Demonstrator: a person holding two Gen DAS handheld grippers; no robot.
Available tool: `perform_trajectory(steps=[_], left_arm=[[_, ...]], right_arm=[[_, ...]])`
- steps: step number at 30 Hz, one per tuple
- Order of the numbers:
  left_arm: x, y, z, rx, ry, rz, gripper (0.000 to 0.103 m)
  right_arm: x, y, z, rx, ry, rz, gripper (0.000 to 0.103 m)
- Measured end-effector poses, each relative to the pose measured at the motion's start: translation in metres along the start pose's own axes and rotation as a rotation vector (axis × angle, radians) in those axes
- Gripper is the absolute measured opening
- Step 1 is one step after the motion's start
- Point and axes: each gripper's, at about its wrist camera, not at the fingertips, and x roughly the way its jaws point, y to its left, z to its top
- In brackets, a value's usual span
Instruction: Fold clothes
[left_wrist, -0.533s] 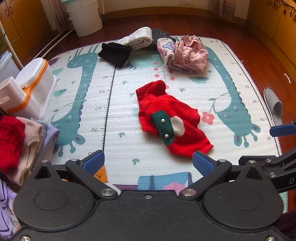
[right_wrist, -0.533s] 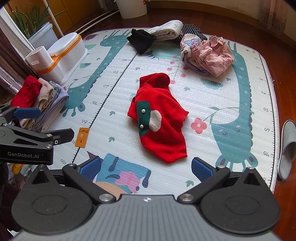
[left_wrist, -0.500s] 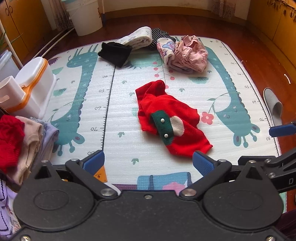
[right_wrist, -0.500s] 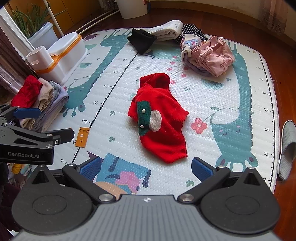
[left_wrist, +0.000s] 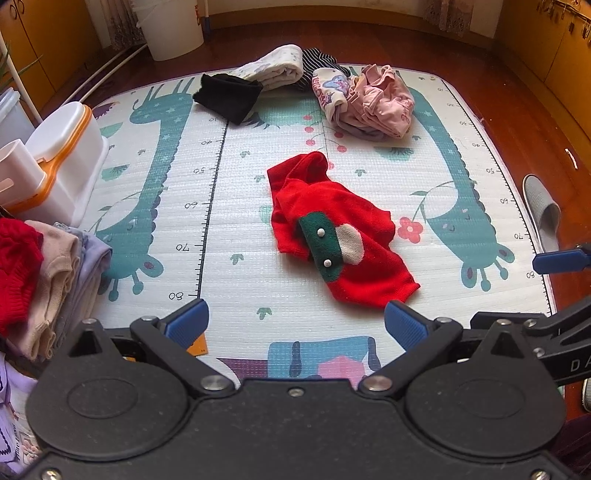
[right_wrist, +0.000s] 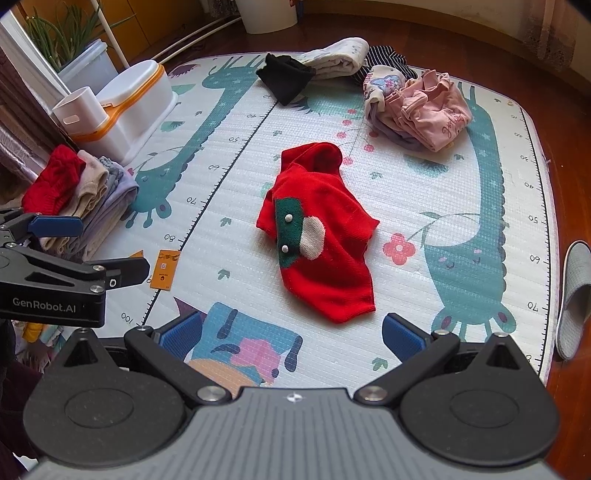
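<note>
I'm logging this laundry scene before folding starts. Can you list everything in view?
red sweater: one, red with green patch, mat centre
play mat: one, white and teal, floor
unfolded pile: one, pink, white, striped, far edge
black garment: one, far edge
folded stack: one, red, beige, lilac, left edge
storage box: one, white and orange, left
slipper: one, grey, right floor
bucket: one, white, far floor
left gripper: open, empty
right gripper: open, empty
</note>
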Motion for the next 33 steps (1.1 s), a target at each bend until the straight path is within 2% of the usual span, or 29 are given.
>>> perform_trajectory(steps=[33], left_arm=[[-0.0015,-0.0014,0.0003,0.005,-0.004,-0.013,0.103]], right_arm=[[0.0022,0.0022,0.0003,-0.007,0.017,0.0,0.103]])
